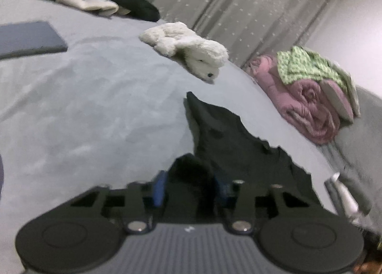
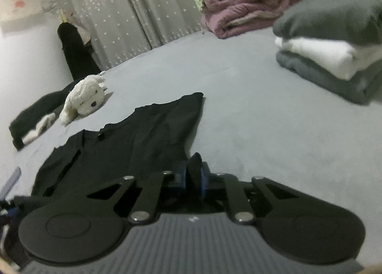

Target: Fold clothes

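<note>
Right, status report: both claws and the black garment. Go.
Left claw shut on black garment. Right claw shut on its other corner. Garment spread on grey bed. White plush dog beyond it, apart.

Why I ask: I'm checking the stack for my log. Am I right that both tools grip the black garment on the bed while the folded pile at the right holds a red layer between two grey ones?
Not quite: the middle layer is white, not red. The right wrist view shows the folded pile with white between grey. Both the left tool and right tool do grip the black garment on the bed.
</note>
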Action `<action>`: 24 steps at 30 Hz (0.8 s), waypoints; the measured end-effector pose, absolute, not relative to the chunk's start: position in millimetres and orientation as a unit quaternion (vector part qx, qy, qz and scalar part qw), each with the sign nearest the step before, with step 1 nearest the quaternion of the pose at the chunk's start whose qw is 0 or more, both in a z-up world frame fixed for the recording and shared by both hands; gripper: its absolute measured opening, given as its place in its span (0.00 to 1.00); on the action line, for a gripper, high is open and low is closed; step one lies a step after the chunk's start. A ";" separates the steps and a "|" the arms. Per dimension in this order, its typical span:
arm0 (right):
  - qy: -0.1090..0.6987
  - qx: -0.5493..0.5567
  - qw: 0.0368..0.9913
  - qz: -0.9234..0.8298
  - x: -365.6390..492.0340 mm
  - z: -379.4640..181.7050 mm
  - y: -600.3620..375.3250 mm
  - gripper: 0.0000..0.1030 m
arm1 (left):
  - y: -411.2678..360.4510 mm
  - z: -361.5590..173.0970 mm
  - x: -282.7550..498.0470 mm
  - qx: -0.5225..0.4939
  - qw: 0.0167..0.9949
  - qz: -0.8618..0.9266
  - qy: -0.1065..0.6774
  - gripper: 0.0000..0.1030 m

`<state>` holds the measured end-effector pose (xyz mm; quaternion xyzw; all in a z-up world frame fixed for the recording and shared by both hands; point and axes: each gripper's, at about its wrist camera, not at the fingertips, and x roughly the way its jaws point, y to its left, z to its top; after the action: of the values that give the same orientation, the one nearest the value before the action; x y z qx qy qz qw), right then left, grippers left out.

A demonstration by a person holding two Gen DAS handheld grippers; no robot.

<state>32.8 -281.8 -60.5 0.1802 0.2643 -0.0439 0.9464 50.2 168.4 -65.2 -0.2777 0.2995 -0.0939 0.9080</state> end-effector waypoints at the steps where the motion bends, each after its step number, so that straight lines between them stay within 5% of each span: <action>1: 0.257 0.169 0.950 -0.046 29.9 -59.0 -278.7 0.11 | 167.8 -64.4 47.7 -0.279 0.910 -0.096 0.293 0.09; 24: 0.144 0.051 0.987 -0.051 -7.4 -38.7 -252.5 0.10 | 160.8 -44.0 1.4 -0.264 0.941 -0.102 0.187 0.07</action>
<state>-7.4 -252.5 -38.7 0.0512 0.1435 -0.0506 0.9870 1.4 160.8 -44.0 -0.2643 0.1870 -0.1024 0.9406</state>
